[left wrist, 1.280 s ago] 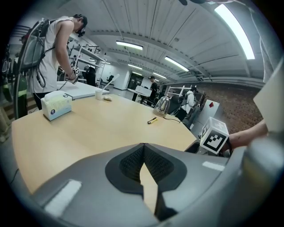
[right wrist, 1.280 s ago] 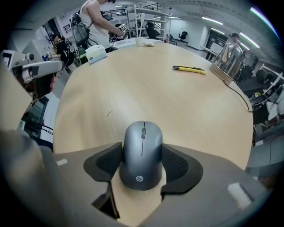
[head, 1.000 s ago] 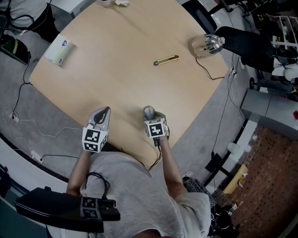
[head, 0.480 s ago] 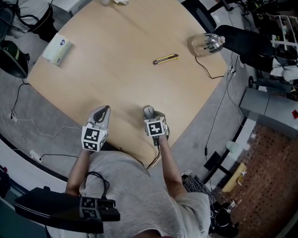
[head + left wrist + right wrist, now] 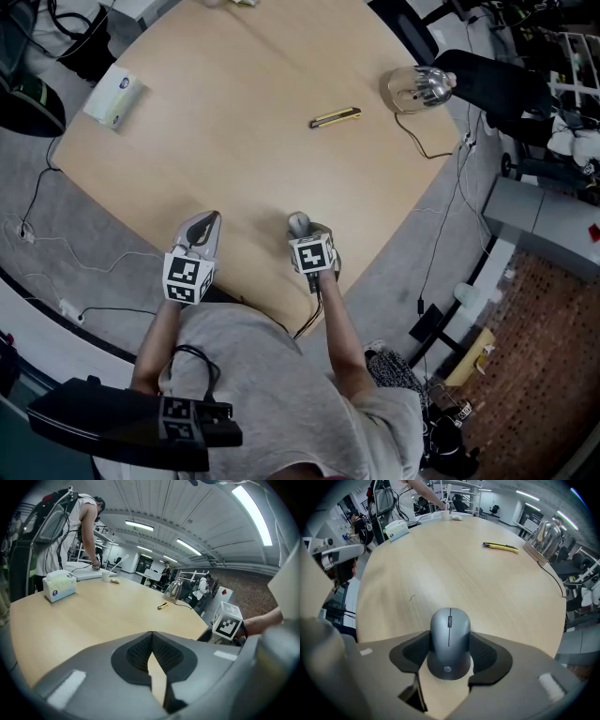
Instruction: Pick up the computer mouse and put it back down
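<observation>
Right tool (image 5: 449, 654) clamps the grey mouse (image 5: 449, 632)

Table (image 5: 234, 141): pale wood-grain top, smooth, matt. Mouse (image 5: 449, 641): grey plastic, smooth satin shell. Right gripper (image 5: 449, 654): grey matt plastic body; pads (image 5: 486, 656) black, finely dimpled, rubber-like. Left gripper (image 5: 152, 657): same finish. Kettle (image 5: 419, 89), far right: polished metal, glossy. Tissue box (image 5: 114, 97), far left: card, slight sheen. Floor (image 5: 103, 244): grey carpet, rough
</observation>
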The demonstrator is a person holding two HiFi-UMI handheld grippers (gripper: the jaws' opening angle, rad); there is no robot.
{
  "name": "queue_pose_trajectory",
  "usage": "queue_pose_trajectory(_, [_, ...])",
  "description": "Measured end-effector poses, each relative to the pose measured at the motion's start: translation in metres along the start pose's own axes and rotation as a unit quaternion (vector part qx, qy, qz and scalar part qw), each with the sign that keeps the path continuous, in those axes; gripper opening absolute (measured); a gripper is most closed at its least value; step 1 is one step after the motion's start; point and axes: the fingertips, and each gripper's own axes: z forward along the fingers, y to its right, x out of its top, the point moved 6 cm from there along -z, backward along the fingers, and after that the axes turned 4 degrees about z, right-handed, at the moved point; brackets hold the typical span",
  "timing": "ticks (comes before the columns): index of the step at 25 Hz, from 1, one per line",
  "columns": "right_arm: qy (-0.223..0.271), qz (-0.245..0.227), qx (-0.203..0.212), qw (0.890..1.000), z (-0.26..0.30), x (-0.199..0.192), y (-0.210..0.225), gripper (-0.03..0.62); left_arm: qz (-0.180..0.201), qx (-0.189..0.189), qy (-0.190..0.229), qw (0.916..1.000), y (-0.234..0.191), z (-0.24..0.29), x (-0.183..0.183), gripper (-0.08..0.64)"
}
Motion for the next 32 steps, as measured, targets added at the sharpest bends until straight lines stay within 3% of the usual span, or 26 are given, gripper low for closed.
queue_pose_trajectory(17, [0.004, 0.010, 0.009, 1.000, -0.003, -0.002, 0.004, 0.262, 0.006, -0.002, 0.003, 1.0000, 0.003, 0.003, 0.005, 0.020])
queue_pose_trajectory(32, [0.094, 0.073, 0.013, 0.993, -0.046, -0.001, 0.014, 0.262, 0.034, -0.016, 0.020, 0.9991, 0.019, 0.000, 0.021, 0.020])
